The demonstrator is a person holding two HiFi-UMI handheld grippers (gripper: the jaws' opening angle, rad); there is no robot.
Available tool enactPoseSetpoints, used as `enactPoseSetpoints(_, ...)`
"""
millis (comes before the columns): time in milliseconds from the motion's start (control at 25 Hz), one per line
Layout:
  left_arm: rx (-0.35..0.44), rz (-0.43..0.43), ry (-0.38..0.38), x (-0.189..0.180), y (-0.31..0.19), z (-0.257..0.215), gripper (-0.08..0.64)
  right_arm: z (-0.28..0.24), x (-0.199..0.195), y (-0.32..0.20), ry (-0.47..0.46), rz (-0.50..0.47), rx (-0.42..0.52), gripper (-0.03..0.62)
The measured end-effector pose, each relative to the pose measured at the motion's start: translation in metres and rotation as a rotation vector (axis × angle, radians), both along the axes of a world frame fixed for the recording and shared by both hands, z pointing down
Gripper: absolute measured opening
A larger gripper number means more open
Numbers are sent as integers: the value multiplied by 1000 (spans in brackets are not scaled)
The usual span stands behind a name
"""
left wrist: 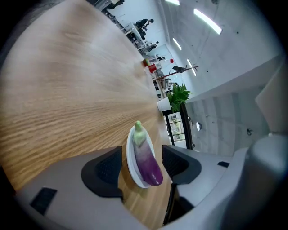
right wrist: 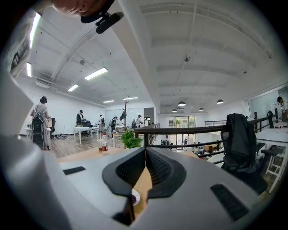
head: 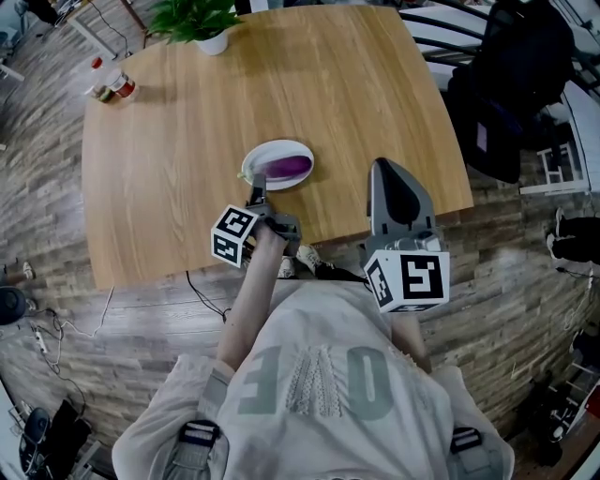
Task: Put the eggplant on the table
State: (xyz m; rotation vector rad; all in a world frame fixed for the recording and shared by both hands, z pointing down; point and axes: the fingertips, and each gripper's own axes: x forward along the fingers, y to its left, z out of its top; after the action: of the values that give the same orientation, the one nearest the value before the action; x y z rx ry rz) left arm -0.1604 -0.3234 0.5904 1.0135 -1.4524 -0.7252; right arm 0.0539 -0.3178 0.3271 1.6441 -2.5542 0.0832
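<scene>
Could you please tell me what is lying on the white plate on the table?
A purple eggplant with a green stem lies alone on the plate. The middle of the plate beneath it is covered, so anything under the eggplant cannot be seen.

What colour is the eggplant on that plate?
The eggplant is purple with a pale green cap; clearest in the left gripper view.

Light wooden table (head: 178, 178), white plate (head: 251, 171), potted plant (head: 201, 22), bottles (head: 112, 87) at far corner

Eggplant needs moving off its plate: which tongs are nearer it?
Left. The left tongs are at the plate, facing the eggplant; the right tongs are farther off, to its right.
</scene>
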Motion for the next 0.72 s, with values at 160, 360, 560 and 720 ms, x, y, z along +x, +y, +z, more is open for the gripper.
enactPoseSetpoints(160,50,10,-146,-12,-5,-30,278,1,-4,-1,-14,-6,-8,18)
enactPoseSetpoints(360,246,9,-470,-41,-19,-116,279,-6,-13,-3,-20,-26,15,18)
enactPoseSetpoints(560,578,-33,-1035,-50,-11,-269,279,-18,-22,-11,-32,-51,56,18)
enactPoseSetpoints(720,740,-74,-1406,-32,15,-366,279,-35,-31,-17,-59,-72,101,18)
